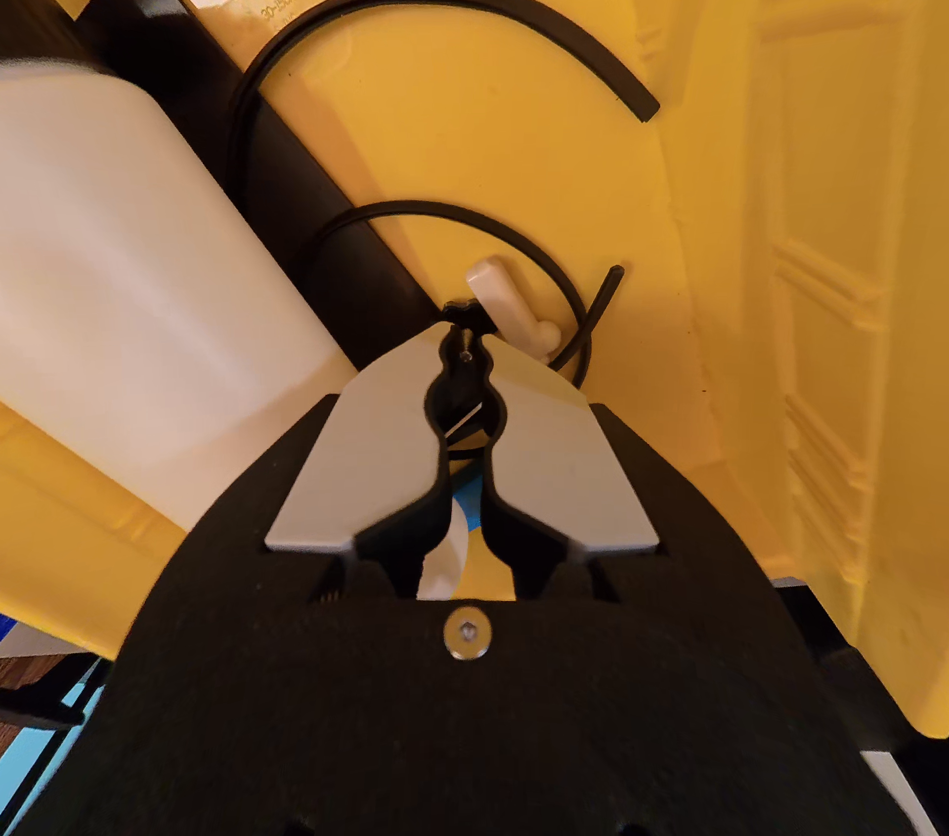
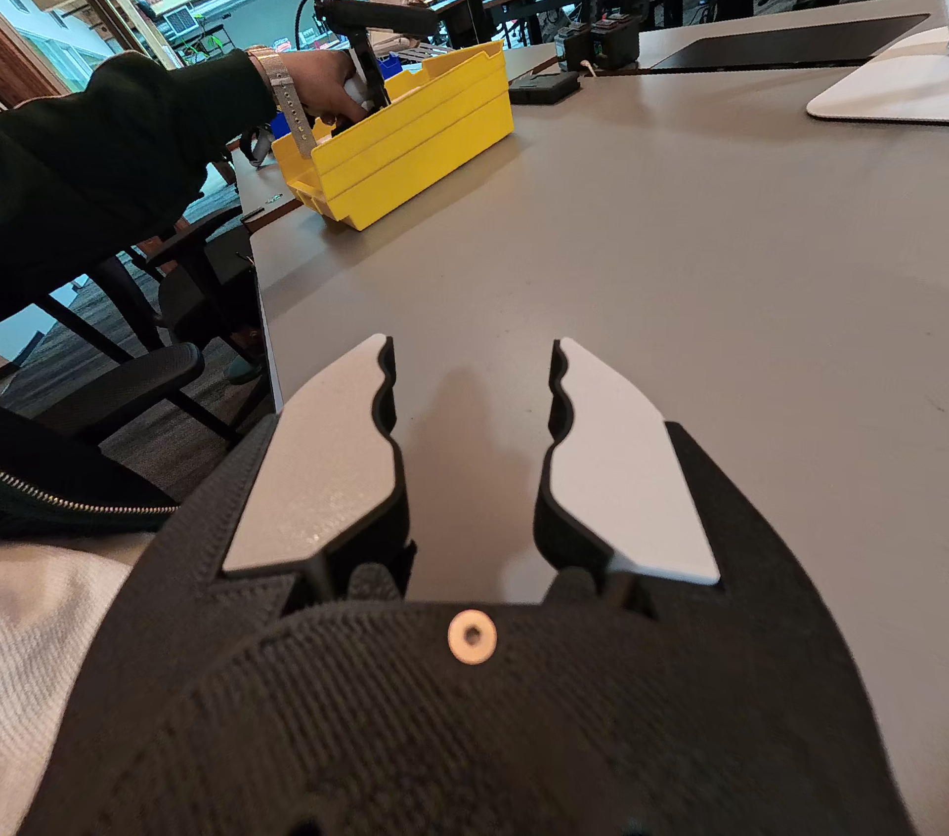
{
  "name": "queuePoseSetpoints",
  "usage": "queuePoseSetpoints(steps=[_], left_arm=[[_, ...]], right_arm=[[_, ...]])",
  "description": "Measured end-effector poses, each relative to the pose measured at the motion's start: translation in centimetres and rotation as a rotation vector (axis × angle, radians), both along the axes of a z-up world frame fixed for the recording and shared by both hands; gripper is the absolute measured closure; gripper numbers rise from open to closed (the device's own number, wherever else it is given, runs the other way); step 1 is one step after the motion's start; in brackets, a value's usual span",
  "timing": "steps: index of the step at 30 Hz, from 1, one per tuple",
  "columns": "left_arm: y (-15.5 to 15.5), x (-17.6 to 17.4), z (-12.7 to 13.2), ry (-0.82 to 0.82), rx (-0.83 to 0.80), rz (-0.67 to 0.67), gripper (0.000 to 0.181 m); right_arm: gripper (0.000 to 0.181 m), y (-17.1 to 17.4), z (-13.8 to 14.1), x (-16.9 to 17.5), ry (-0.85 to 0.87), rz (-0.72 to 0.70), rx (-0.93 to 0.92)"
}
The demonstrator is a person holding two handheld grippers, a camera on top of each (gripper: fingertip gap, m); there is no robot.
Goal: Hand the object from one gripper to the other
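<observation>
With its tips reaching into the yellow bin point(image 1: 513, 144), the left gripper point(image 1: 466, 339) is clenched on a small black knob with a screw point(image 1: 462, 316), apparently to lift it out. Right gripper point(image 2: 472, 349) waits released over the table point(image 2: 667, 246), ready to receive.

The left wrist view is pressed close inside the yellow bin point(image 1: 513, 144); the same bin point(image 2: 411, 154) is seen from afar, low across the counter point(image 2: 667, 272), in the right wrist view.
</observation>
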State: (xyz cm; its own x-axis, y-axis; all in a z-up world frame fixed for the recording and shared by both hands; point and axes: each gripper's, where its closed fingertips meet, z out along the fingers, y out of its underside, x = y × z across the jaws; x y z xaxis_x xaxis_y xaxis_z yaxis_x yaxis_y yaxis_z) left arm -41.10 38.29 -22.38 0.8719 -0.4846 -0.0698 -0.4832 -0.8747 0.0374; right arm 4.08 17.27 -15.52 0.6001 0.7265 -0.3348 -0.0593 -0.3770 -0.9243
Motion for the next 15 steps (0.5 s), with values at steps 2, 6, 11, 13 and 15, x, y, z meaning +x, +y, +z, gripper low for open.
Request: queuePoseSetpoints(steps=[2,6,11,13,15], left_arm=[[-0.2,-0.2,0.2,0.012,0.002,-0.002,0.176],[-0.1,-0.5,2.1,-0.013,0.072,0.003,0.176],[0.2,2.4,8.3,-0.264,0.289,0.004,0.175],[-0.3,7.0,12.1,-0.536,0.386,-0.028,0.176],[-2.2,12.8,15.5,-0.786,0.433,-0.134,0.176]], right_arm=[[0.123,0.0,0.0,0.0,0.001,0.000,0.000],[0.123,0.0,0.0,0.1,0.005,0.000,-0.002],[0.123,0.0,0.0,0.0,0.004,0.002,-0.001],[0.123,0.1,-0.1,-0.2,0.002,0.007,-0.002],[0.123,0.1,-0.2,-0.6,0.006,0.018,-0.004]])
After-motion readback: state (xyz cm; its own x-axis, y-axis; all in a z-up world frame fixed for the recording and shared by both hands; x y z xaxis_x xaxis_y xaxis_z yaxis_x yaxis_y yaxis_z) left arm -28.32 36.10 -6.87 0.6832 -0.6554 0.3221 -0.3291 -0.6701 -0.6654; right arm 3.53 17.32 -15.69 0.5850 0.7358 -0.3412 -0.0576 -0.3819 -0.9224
